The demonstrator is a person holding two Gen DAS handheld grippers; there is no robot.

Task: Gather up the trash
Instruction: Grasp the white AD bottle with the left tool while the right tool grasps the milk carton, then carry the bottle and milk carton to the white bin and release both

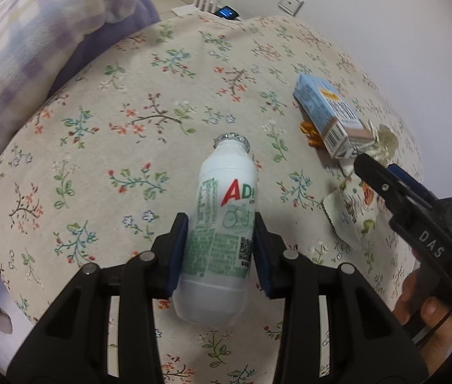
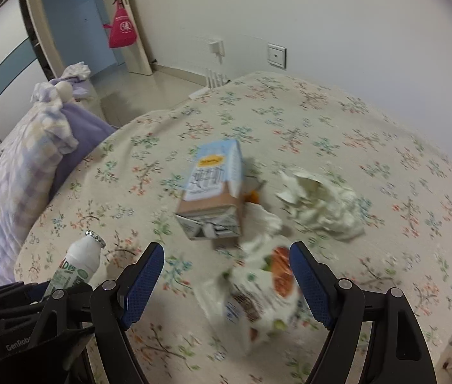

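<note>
A white plastic drink bottle (image 1: 222, 224) with green print lies on the floral bedspread (image 1: 162, 96). My left gripper (image 1: 221, 230) is shut on its body, a blue pad on each side. The bottle also shows in the right wrist view (image 2: 82, 262). My right gripper (image 2: 226, 275) is open over a printed snack wrapper (image 2: 257, 294), which lies between its fingers. Beyond it lie a blue and brown milk carton (image 2: 216, 185) and crumpled white tissue (image 2: 321, 201). In the left wrist view the carton (image 1: 328, 112), wrapper (image 1: 350, 214) and right gripper (image 1: 382, 176) are at the right.
A lilac checked pillow and quilt (image 1: 27, 48) lie at the left of the bed. A white wall (image 2: 321, 16) with a socket runs behind the bed. A door with a red bag (image 2: 122, 28) hanging on it is far left. An orange scrap (image 1: 310, 131) lies by the carton.
</note>
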